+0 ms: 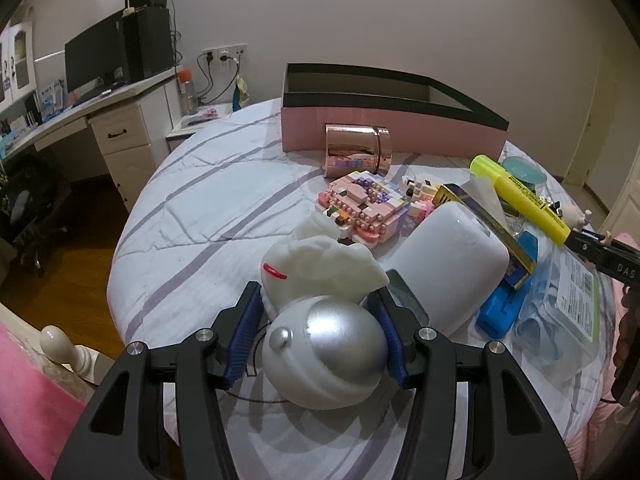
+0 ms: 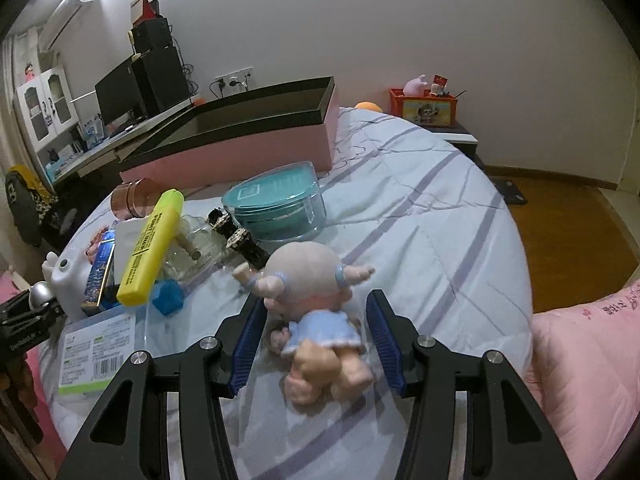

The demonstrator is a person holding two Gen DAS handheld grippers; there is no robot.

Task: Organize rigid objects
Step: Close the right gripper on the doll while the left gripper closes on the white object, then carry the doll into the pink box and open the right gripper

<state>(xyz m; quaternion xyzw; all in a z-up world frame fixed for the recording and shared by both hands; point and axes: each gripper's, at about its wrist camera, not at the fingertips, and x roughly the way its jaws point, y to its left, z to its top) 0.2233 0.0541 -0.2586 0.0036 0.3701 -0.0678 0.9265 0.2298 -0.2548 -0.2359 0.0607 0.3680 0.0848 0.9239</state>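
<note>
My left gripper (image 1: pixel 316 300) has its blue pads against both sides of a white and silver figurine (image 1: pixel 324 344) that lies on the bed. My right gripper (image 2: pixel 316 300) is open around a small doll in a blue dress (image 2: pixel 316 308), pads apart from it on both sides. A pink box with a black rim (image 1: pixel 384 124) stands open at the back; it also shows in the right wrist view (image 2: pixel 240 148). A yellow highlighter (image 2: pixel 150 248) lies on the pile of objects.
A rose-gold tin (image 1: pixel 358 150), a pink brick model (image 1: pixel 360 208), a white device (image 1: pixel 448 264), a blue block (image 1: pixel 504 304), a teal round container (image 2: pixel 276 204) and a plastic packet (image 2: pixel 96 352) lie on the striped bed sheet (image 1: pixel 208 208). A desk (image 1: pixel 100 108) stands at the left.
</note>
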